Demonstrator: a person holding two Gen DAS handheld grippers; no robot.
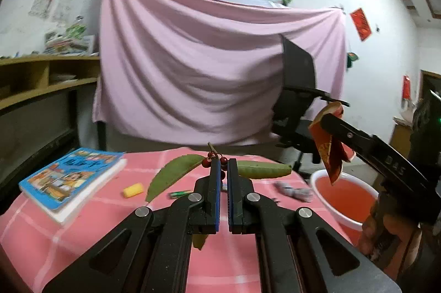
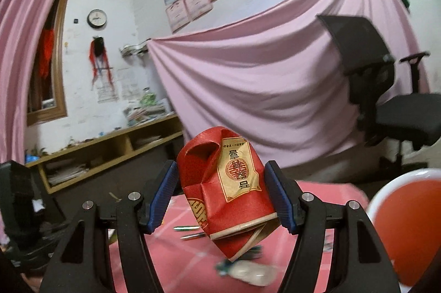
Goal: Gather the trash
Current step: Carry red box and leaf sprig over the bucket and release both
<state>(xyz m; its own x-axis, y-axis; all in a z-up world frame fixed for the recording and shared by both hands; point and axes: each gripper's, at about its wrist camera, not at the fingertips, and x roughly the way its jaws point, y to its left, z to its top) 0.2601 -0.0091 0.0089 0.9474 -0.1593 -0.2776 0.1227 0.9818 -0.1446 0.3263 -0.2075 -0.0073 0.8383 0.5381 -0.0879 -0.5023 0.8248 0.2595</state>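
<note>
Right claw clamped on crushed red cup; left claw pinching berry twig

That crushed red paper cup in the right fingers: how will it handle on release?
The crushed red paper cup is probably light and soft: its wall is already creased and folded inward. It looks likely to deform further rather than resist. The squashed shape probably won't roll far.

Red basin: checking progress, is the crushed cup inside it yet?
No, the cup sits between the right hand-held gripper's pads.
</note>
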